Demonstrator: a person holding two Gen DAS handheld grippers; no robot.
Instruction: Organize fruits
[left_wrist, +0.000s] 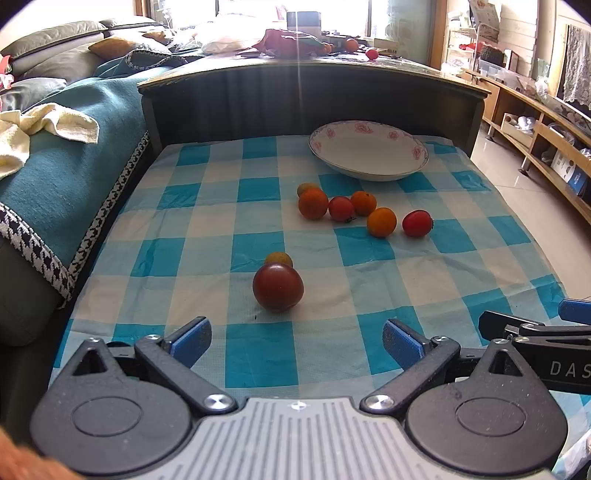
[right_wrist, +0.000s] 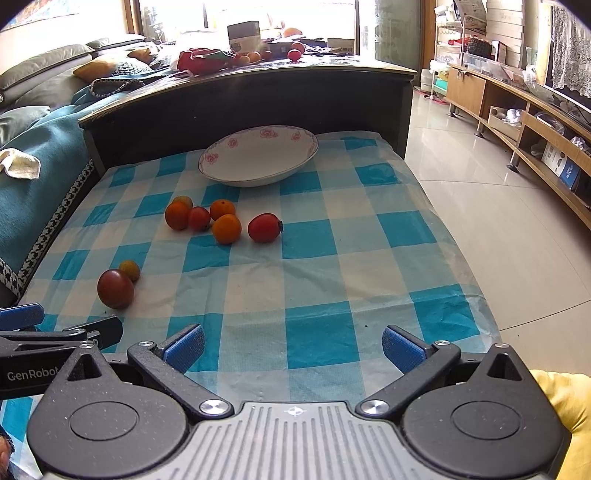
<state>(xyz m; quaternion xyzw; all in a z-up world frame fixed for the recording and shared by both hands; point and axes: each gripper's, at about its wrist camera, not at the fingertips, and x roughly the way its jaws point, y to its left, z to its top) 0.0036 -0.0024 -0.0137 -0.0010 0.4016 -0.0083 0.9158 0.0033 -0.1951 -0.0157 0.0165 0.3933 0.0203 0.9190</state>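
Several small fruits lie on a blue-and-white checked cloth (left_wrist: 258, 354). A dark red tomato (left_wrist: 277, 287) sits nearest my left gripper (left_wrist: 297, 343), which stands open just short of it, holding nothing. A small yellow-orange fruit (left_wrist: 279, 258) touches the tomato from behind. Farther back is a cluster of oranges (left_wrist: 313, 203) and red tomatoes (left_wrist: 417, 222). An empty white bowl with pink flowers (left_wrist: 369, 149) stands behind them. My right gripper (right_wrist: 293, 349) is open over bare cloth (right_wrist: 314, 280), with the dark tomato (right_wrist: 115, 288) to its left and the bowl (right_wrist: 258, 155) far ahead.
A dark raised board (left_wrist: 310, 99) backs the table, with more fruit and clutter on the surface behind. A sofa with a teal blanket (left_wrist: 66, 166) runs along the left. To the right is tiled floor (right_wrist: 498, 221) and a low wooden shelf unit (right_wrist: 535, 122).
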